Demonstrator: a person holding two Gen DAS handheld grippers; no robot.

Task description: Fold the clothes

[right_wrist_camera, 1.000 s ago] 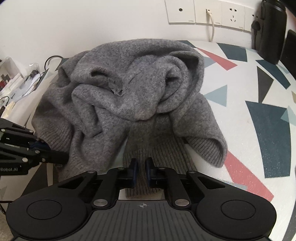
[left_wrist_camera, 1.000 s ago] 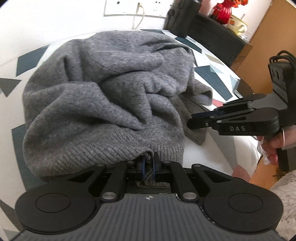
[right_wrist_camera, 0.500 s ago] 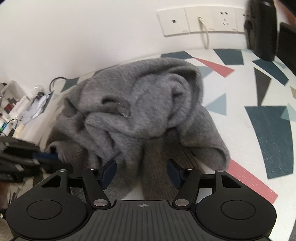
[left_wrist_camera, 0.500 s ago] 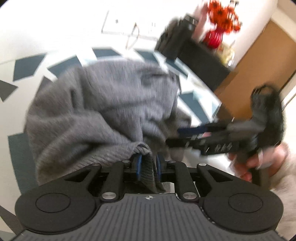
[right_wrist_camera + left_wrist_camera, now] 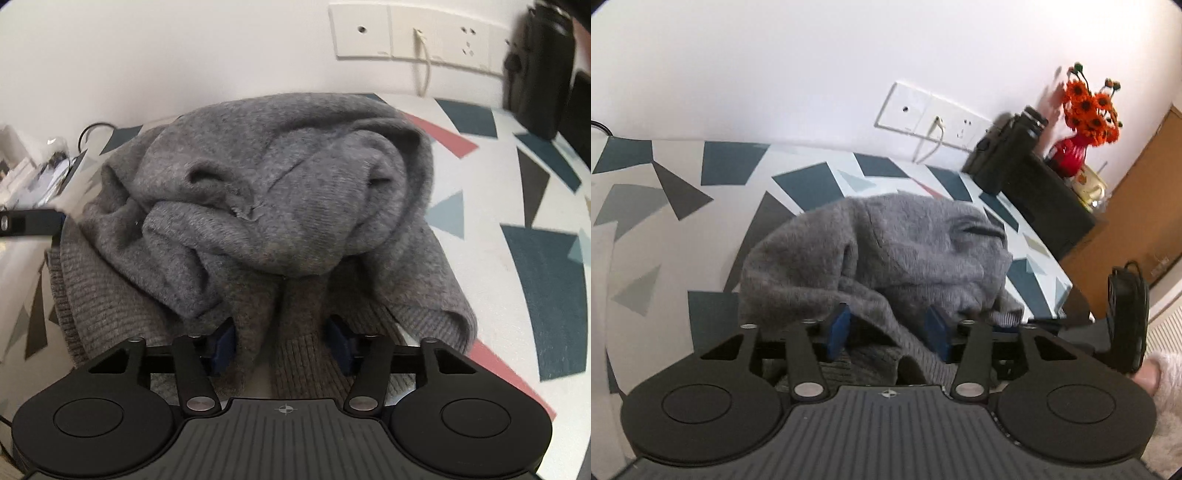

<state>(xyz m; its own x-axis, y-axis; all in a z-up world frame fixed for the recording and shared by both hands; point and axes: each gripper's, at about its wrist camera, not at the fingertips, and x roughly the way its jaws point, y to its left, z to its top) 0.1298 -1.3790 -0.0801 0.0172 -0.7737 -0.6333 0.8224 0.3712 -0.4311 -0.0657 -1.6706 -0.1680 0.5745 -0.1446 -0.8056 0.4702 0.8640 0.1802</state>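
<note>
Sweater [image 5: 280,192]: grey, soft fuzzy knit with ribbed hems, crumpled in a rounded heap near the tabletop's [image 5: 535,206] wall edge; tabletop white with angular colour patches. Left hand-held gripper [image 5: 886,328]: blue pads just spread, loose fold between. Right hand-held gripper [image 5: 282,343]: jaws closing around ribbed fabric, not yet pressing.

The near hem of the grey sweater [image 5: 280,206] is hidden behind the right gripper [image 5: 282,341], so whether the pads press the ribbing cannot be told. At three o'clock in the left view, a sleeve [image 5: 1167,391] is cut by the edge. The flowers [image 5: 1089,110] are blurred.
</note>
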